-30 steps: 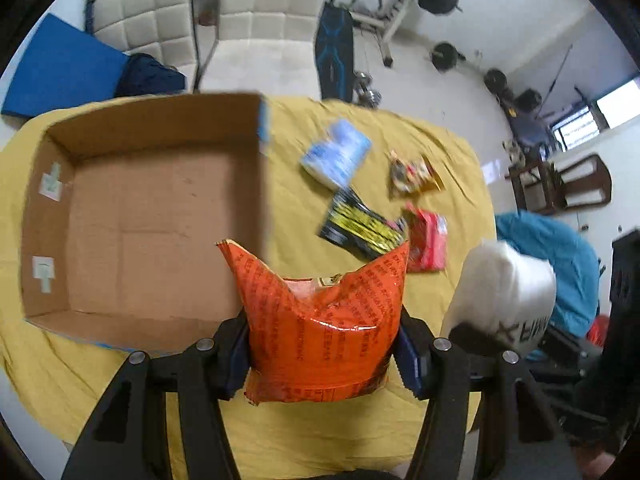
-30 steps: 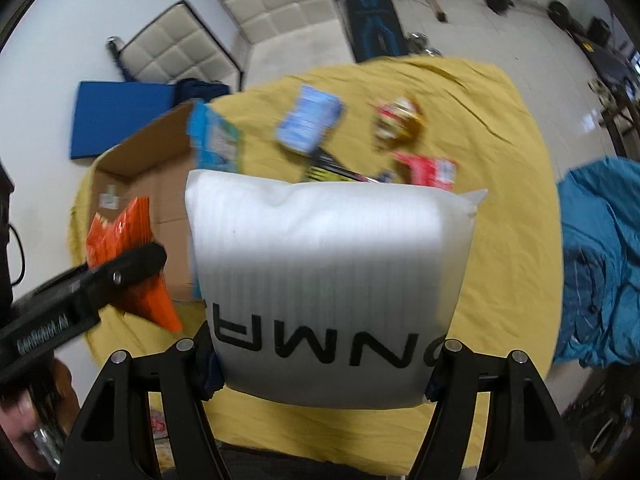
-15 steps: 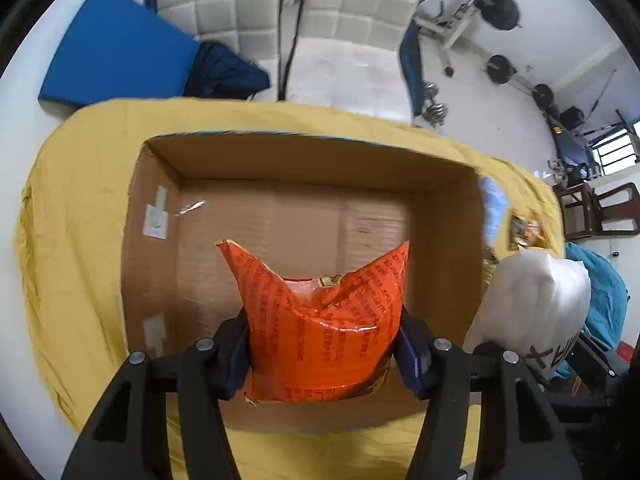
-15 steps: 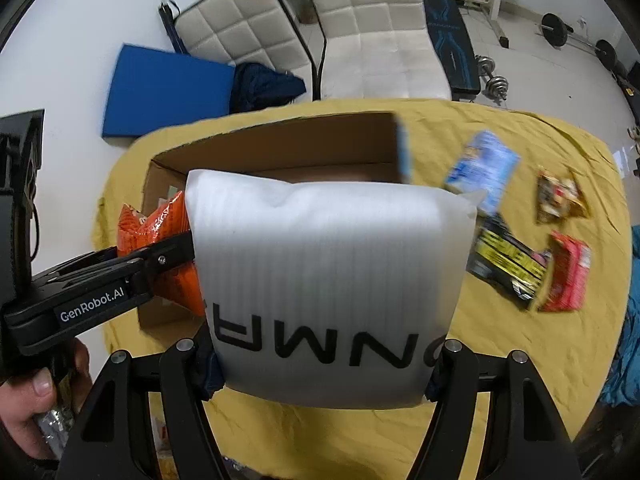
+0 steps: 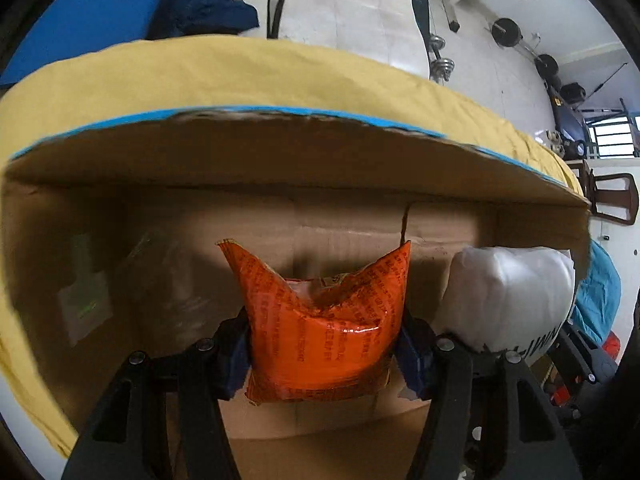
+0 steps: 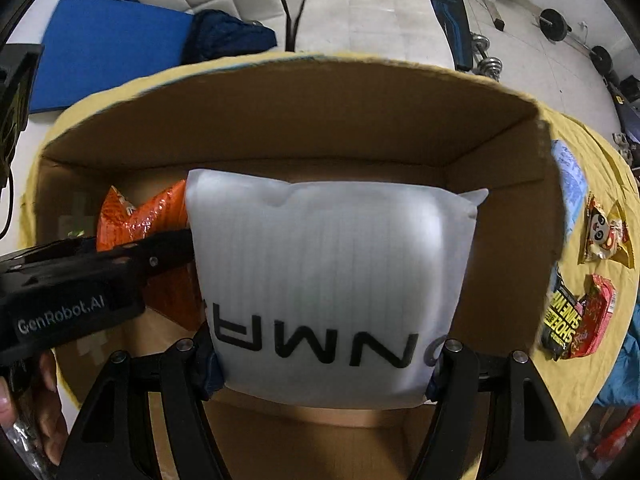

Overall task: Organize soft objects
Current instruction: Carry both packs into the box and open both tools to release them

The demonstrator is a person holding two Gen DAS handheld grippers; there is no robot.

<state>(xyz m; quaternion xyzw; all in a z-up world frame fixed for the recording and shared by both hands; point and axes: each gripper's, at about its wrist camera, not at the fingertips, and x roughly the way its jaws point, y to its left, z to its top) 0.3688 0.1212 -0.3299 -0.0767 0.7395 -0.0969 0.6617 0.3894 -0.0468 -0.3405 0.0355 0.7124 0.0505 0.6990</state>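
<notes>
My left gripper [image 5: 326,354] is shut on an orange snack bag [image 5: 324,320] and holds it inside the open cardboard box [image 5: 280,160]. My right gripper [image 6: 324,364] is shut on a white air-cushion pouch [image 6: 328,272] with black letters, also inside the box [image 6: 320,120], to the right of the orange bag [image 6: 140,216]. The pouch also shows in the left wrist view [image 5: 508,300]. The left gripper's body [image 6: 80,280] shows at the left of the right wrist view.
The box sits on a yellow cloth [image 5: 240,76]. Right of the box lie a blue packet [image 6: 572,176], a panda snack [image 6: 604,236], a black-and-yellow packet [image 6: 560,316] and a red packet [image 6: 598,312]. White chairs [image 6: 360,8] stand behind.
Both grippers have moved forward and down into the box with their loads; the box walls now fill both views. Both grips are unchanged.
</notes>
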